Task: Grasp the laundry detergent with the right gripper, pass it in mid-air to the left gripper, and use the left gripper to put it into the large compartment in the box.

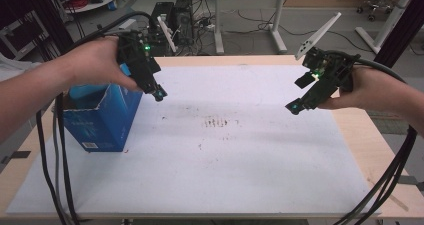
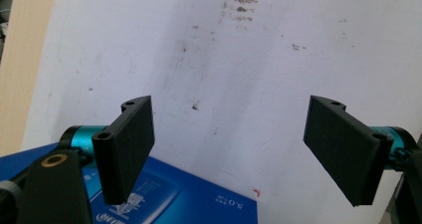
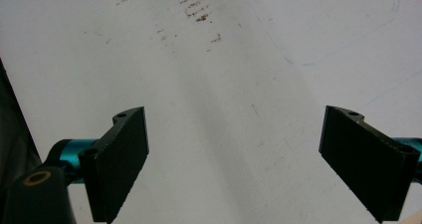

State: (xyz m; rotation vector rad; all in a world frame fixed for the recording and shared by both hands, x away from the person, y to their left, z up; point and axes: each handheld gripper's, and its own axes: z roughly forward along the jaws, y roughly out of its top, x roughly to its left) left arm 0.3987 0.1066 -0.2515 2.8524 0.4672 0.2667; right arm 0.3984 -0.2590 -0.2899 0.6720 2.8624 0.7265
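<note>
The blue cardboard box (image 1: 102, 117) stands at the left side of the white sheet (image 1: 225, 150) that covers the table (image 1: 367, 145), its far right corner just under the left gripper (image 1: 159, 93). It is a squarish carton of bright blue card with pale lettering and a small white label low on its near face; its top is open, with a torn, ragged flap edge along the near rim. What lies inside cannot be made out from the high view, which shows only a paler blue inner wall. In the left gripper view the box's printed blue side (image 2: 169, 194) fills the lower left corner, with the left-hand pad in front of it and a small red mark on the sheet just beside its edge. The left gripper (image 2: 239, 152) has its jaws spread wide with nothing between them. The right gripper (image 1: 295, 106) hangs over the right part of the sheet, well apart from the box, its jaws (image 3: 251, 164) likewise wide apart and empty over bare, faintly smudged white surface.
</note>
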